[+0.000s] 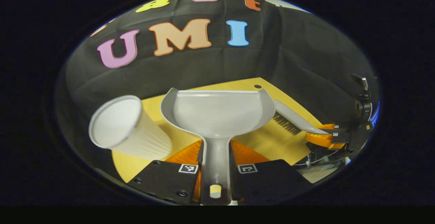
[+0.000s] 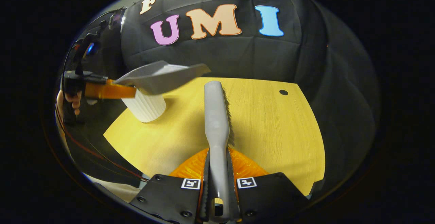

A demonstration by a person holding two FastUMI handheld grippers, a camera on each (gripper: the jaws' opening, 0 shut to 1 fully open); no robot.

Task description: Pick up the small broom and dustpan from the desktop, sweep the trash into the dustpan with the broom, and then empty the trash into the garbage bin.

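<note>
Left hand-held gripper clamped on dustpan handle; right hand-held gripper clamped on broom handle, both held level, well apart.

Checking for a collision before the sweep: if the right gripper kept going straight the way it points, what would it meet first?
Probably nothing on the desktop: ahead of the right gripper and its broom, the wood looks bare up to the black cloth wall. The white cup and the dustpan sit off to the side, though depth is uncertain.

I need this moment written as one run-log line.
left gripper: shut on dustpan | right gripper: shut on broom | dustpan: lifted near cup | trash: none seen on desk
</note>
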